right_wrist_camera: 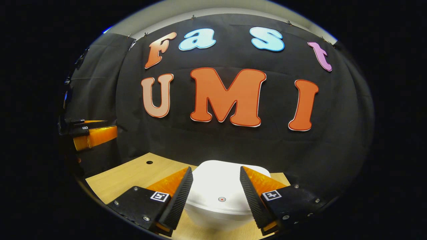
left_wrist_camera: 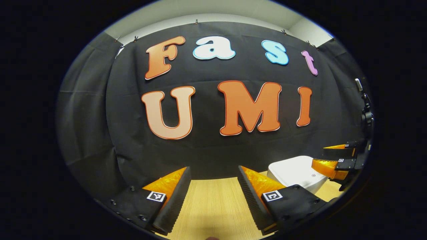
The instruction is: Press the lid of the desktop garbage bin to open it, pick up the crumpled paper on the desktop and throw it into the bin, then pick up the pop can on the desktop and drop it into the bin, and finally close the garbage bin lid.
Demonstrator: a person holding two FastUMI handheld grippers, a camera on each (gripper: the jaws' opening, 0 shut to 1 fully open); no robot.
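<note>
**Lid down, right gripper poised over the bin**

While the white garbage bin sits on the wooden tabletop close to the black cloth wall, its lid lies shut and flat, with a small round mark near the front edge. This closed lid fits two stages alike: a bin waiting to be pressed open, or one already filled and shut again. Neither view settles which.

The right gripper hangs just above and in front of the lid, jaws apart and empty, straddling the bin's middle. The left gripper hovers over bare tabletop to the bin's left, jaws also apart and holding nothing.

As for risk, a press that lands off the round mark may fail to trip the latch, or could shove the light bin backward into the cloth. With jaws spread this wide, one finger could catch the lid's rim instead of its top.

The bin's lid looks like a rounded rectangle; in the left gripper view its longer side seems to run from the near edge toward the wall, though the fisheye bend makes that uncertain.
</note>
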